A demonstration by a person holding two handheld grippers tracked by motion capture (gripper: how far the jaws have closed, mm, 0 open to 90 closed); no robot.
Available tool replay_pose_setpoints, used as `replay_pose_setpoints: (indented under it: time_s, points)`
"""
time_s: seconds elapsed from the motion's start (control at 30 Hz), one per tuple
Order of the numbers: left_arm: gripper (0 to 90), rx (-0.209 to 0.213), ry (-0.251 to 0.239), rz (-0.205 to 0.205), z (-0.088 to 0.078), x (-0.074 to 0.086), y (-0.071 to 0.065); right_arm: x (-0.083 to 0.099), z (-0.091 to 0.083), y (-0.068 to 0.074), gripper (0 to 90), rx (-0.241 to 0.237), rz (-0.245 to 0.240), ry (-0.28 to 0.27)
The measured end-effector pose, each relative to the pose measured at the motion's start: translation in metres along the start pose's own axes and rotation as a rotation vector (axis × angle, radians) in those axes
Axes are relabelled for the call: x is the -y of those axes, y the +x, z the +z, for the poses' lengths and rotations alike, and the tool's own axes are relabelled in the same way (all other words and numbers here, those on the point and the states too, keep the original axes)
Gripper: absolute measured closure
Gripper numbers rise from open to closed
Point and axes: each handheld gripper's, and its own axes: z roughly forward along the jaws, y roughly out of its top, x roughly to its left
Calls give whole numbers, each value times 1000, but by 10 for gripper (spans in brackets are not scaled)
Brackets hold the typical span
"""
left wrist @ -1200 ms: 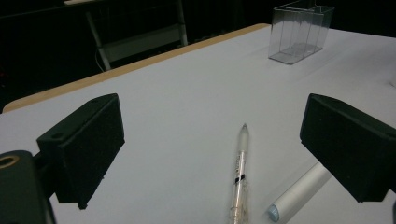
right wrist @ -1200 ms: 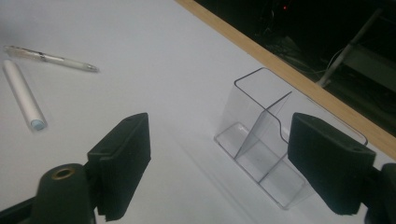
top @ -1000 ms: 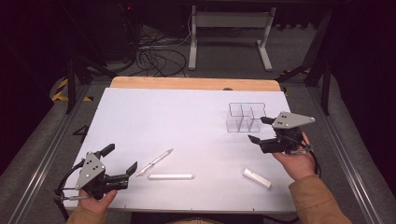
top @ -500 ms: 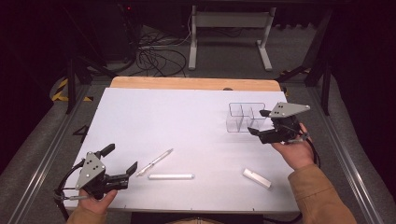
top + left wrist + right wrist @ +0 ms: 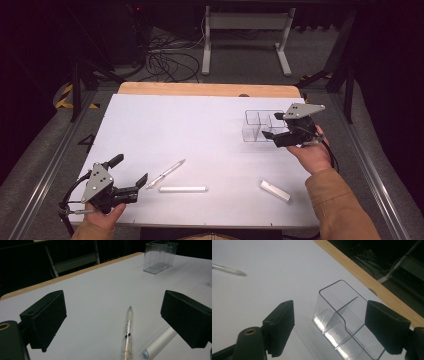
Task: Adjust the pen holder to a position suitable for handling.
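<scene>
A clear plastic organiser box (image 5: 259, 125) with dividers stands at the table's far right. My right gripper (image 5: 271, 126) hovers at its right end, open, with nothing pressed by the pads. In the right gripper view the box (image 5: 342, 315) lies just beyond and between the spread jaws. My left gripper (image 5: 131, 170) rests open at the near left corner and holds nothing. A clear pen (image 5: 166, 173) lies just in front of it, beside a white tube (image 5: 183, 189). The left gripper view has the pen (image 5: 128, 332) between the jaws' lines and the tube (image 5: 158, 343) to its right.
A short white block (image 5: 275, 191) lies near the front right, by the person's right sleeve. The white table top (image 5: 200, 130) ends in a wooden strip (image 5: 210, 90) at the far edge. Cables and a metal stand sit on the dark floor beyond.
The right gripper has moved away from the person and a little left, up to the clear box. The left gripper and the loose items have not moved.
</scene>
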Motion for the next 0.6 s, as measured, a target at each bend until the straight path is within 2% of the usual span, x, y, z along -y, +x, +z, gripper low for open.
replay_pose_setpoints:
  time_s: [0.2, 0.33, 0.47, 0.6]
  points:
    - [72, 4, 0, -1, 0, 0, 0, -2, 4, -7, 248, 0, 12, 3]
    - [72, 6, -1, -3, 0, 0, 0, -2, 8, -10, 274, 2, -10, 29]
    - [72, 6, -1, -1, 0, 0, 0, -4, 12, -13, 325, 12, -71, 87]
    - [72, 7, -1, -1, 0, 0, 1, -4, 16, -15, 349, 1, -74, 104]
